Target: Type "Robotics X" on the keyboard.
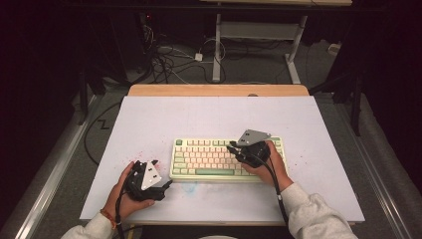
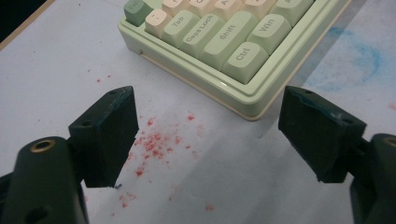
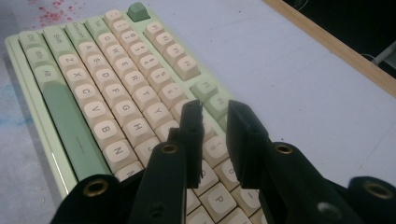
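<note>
High view, left to right: the left gripper (image 1: pixel 158 175), held in the person's left hand (image 1: pixel 125 196), rests low on the white tabletop (image 1: pixel 149 119), just off the left end of the keyboard (image 1: pixel 209 159) and apart from it; its grey three-cornered plate faces up and its cable trails back toward the sleeve; the keyboard, pale green with cream keys, lies a little right of the tabletop's middle, near the front edge, its long side parallel to that edge; the right gripper (image 1: pixel 234 148), in the right hand (image 1: pixel 271 167), sits over the right half of the keyboard, pointing left across the keys. Left gripper view: jaws spread wide with nothing between them; below the gap lies bare tabletop flecked with red specks (image 2: pixel 156 142); the keyboard's corner (image 2: pixel 243 60), with Tab, Caps Lock, Shift, Ctrl and Win keys, lies just ahead; a faint blue smear (image 2: pixel 359 56) marks the surface at the far right. Right gripper view: jaws nearly closed, a narrow slit left between them, gripping nothing; their tips hang over the cream keys (image 3: pixel 140 98) of the upper rows, whether touching them cannot be told; the green space bar (image 3: pixel 70 126) runs along the left; the wooden edge (image 3: pixel 336 46) of the tabletop crosses the upper right corner.
</note>
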Motion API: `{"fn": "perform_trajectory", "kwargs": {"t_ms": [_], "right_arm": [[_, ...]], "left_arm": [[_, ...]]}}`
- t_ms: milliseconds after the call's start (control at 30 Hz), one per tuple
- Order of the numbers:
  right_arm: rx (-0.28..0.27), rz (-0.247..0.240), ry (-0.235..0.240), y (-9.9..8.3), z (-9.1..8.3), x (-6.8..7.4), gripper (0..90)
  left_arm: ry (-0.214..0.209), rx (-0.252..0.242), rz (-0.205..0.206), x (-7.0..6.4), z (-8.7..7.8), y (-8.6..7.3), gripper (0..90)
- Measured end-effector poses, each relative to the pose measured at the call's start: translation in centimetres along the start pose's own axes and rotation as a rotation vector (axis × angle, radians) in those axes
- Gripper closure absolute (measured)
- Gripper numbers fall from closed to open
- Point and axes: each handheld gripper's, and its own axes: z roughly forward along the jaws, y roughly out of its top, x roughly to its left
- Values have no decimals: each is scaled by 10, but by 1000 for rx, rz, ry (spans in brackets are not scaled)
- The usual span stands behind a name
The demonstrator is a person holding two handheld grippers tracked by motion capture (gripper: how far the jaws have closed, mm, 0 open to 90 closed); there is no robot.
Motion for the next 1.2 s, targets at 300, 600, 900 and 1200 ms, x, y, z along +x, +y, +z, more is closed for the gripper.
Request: {"fn": "perform_trajectory", "kwargs": {"t_ms": [300,600,900,1200], "right_arm": [[-58,15,-27,-4,-13,-3,449],[-117,31,-112,-14,-30,-2,279],[-151,43,-160,-26,-47,-1,248],[-149,39,-208,-38,-60,1,239]], "left_arm": [[19,-12,-4,1,-3,1,195],[5,-33,-24,1,-5,1,209],[13,-43,-30,2,-7,1,225],[17,-53,-40,3,-9,2,261]]}}
